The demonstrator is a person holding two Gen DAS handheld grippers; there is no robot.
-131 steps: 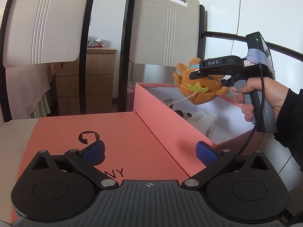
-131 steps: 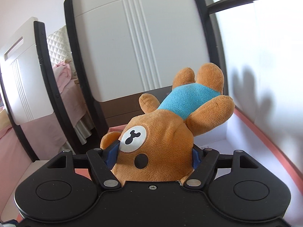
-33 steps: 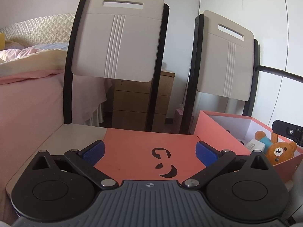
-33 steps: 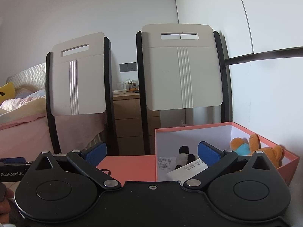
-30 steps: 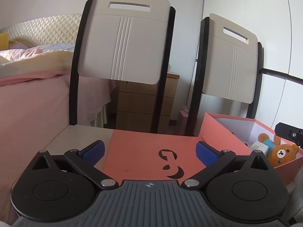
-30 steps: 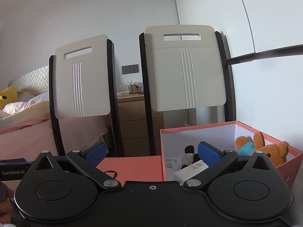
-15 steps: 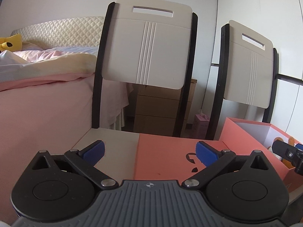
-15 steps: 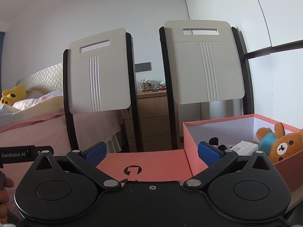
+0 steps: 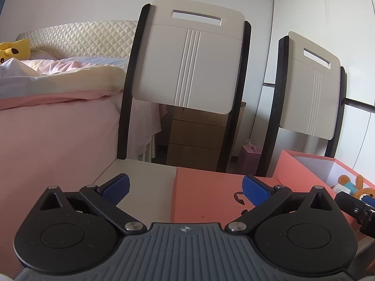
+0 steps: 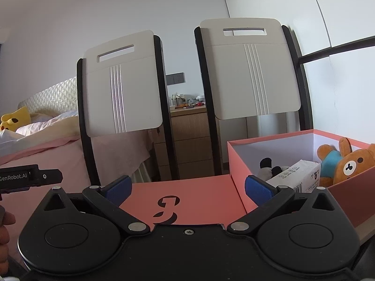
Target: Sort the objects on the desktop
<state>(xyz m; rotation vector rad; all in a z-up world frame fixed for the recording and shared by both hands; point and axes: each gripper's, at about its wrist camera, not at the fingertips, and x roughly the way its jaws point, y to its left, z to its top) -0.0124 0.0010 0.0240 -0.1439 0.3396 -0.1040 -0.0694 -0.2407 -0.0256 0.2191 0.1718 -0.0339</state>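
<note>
Bear (image 10: 351,166), brown with a teal shirt, lies in the pink box (image 10: 239,161); both tongs (image 9: 185,187) (image 10: 186,188) spread, empty.

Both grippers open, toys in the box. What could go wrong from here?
1. The plush bear leans on the open box's near wall, head about at the rim; it could snag the lid.
2. The right gripper and left gripper sit close; they might collide reaching for the lid.

Two chairs (image 10: 121,86) stood behind the surface (image 9: 145,175). There was one coral box (image 10: 236,164), one flat coral lid (image 10: 187,194), one brown bear plush (image 10: 351,164), one white packet (image 10: 297,175) and one black-and-white plush (image 10: 267,166).
</note>
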